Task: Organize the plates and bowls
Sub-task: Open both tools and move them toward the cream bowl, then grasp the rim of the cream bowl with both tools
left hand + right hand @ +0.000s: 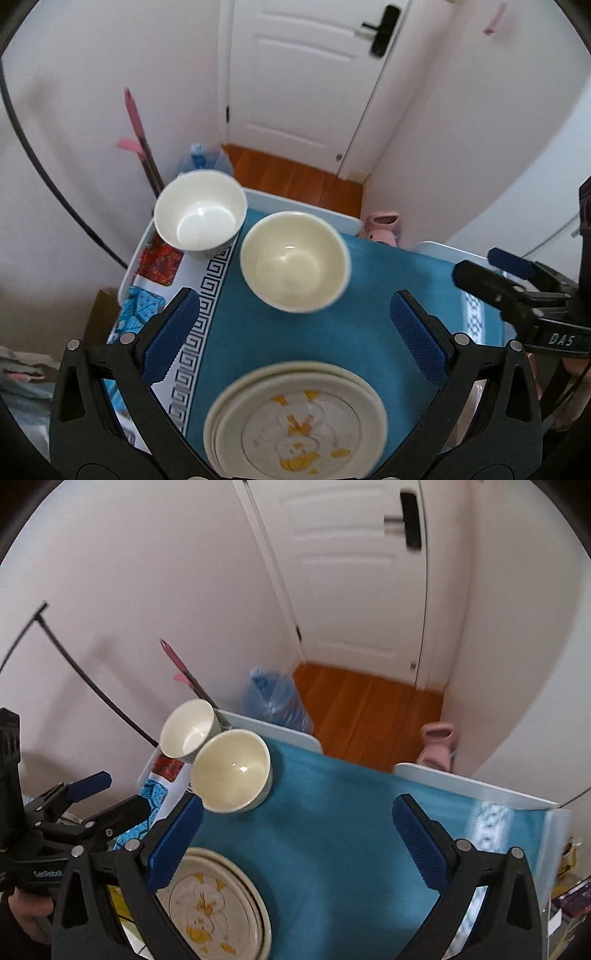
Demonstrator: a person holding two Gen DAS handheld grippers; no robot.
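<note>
In the left wrist view, the left gripper (295,332) hangs with its blue-padded jaws wide apart and nothing between them, above a table covered by a teal cloth (280,339) with a key-pattern border. A stack of plates (295,424) with a yellow print lies on the cloth at the near edge. Beyond it stands a cream bowl (294,261), and a white bowl (200,214) sits just beside it at the far left corner. Behind the table are a white door (295,74), a wood floor (295,177) and pale walls. The right gripper (495,273) shows at the right edge.

In the right wrist view, the right gripper (297,834) is likewise spread wide and empty over the cloth. The plates are at lower left, both bowls at the far left corner. A blue plastic bag (275,698) and a pink object (437,744) sit on the floor beyond.
</note>
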